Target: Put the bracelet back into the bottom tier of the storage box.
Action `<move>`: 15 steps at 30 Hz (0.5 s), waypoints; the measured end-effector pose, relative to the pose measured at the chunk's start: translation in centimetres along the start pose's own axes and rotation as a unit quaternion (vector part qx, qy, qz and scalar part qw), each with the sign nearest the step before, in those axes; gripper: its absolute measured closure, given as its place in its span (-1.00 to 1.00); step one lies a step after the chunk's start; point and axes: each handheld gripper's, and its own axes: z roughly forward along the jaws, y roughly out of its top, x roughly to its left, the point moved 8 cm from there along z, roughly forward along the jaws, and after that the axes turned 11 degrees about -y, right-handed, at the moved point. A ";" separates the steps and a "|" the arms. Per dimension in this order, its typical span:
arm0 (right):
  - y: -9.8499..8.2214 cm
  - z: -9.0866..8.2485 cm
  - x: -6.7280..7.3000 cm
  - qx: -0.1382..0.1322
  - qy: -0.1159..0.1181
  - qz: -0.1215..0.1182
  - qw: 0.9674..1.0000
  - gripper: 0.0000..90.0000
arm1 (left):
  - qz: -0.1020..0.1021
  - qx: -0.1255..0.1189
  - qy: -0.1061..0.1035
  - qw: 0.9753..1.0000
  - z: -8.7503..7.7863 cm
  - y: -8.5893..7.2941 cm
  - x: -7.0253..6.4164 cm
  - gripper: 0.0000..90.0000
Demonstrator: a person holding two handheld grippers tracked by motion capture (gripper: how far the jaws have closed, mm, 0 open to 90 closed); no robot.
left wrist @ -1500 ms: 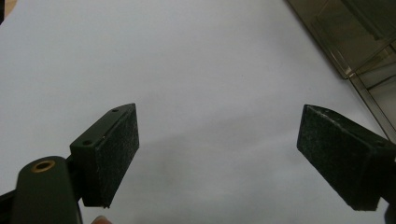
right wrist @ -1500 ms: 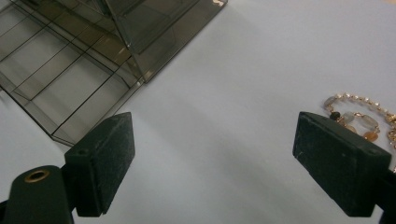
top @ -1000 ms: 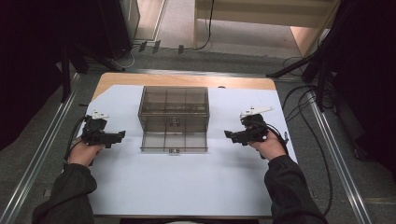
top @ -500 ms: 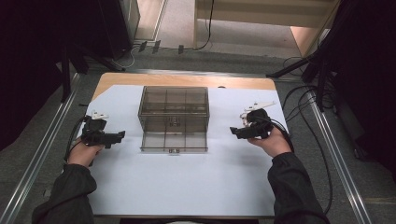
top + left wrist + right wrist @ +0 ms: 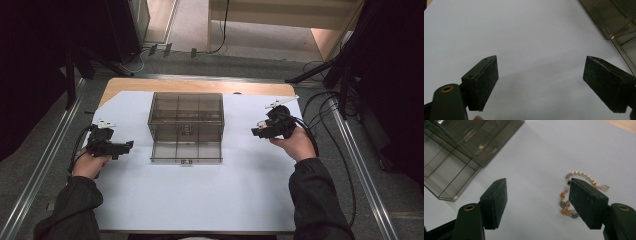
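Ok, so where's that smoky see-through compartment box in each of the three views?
High view: the smoky compartment box sits at the middle of the table, between the two hands.
Left gripper view: its corner fills the top right corner.
Right gripper view: it takes up the top left.
Shared landmark: the white sheet under the box, seen in all three views.

My jaw pads look matt black and finely gritty. At two o'clock, the bracelet shows glossy beads on gold-coloured metal. The organiser box is smoky clear plastic; the sheet matt white.
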 end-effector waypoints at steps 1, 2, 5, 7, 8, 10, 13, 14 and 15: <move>0.0 0.1 -0.2 0.002 -0.002 -0.001 1.000 -0.28 | 0.001 0.001 0.001 1.000 0.0 0.0 0.0 -0.69; 0.1 0.2 -0.4 0.006 -0.005 -0.001 1.000 -0.28 | 0.000 0.001 0.001 1.000 0.0 0.0 0.0 -0.69; 0.3 0.4 -1.1 0.016 -0.015 0.000 1.000 -0.27 | 0.000 0.001 0.001 1.000 0.0 0.0 0.0 -0.69; 0.4 0.5 -1.5 0.023 -0.021 -0.003 1.000 -0.27 | 0.001 0.001 0.002 1.000 0.0 0.0 0.0 -0.69; 0.5 0.6 -1.6 0.024 -0.022 -0.003 0.999 -0.27 | 0.001 0.001 0.001 1.000 0.0 0.0 0.0 -0.69; 0.6 0.8 -1.9 0.032 -0.028 -0.001 0.999 -0.30 | 0.001 0.001 0.002 1.000 0.0 -0.1 0.0 -0.69; 0.7 1.1 -2.4 0.043 -0.036 0.002 0.998 -0.32 | 0.002 0.001 0.002 1.000 0.1 -0.1 0.0 -0.69; 0.7 1.2 -2.6 0.049 -0.037 0.001 0.998 -0.31 | 0.003 0.001 0.001 1.000 0.1 -0.1 0.0 -0.69; 0.7 1.3 -2.7 0.053 -0.036 0.002 0.998 -0.28 | 0.002 0.001 0.002 1.000 0.1 0.0 0.0 -0.69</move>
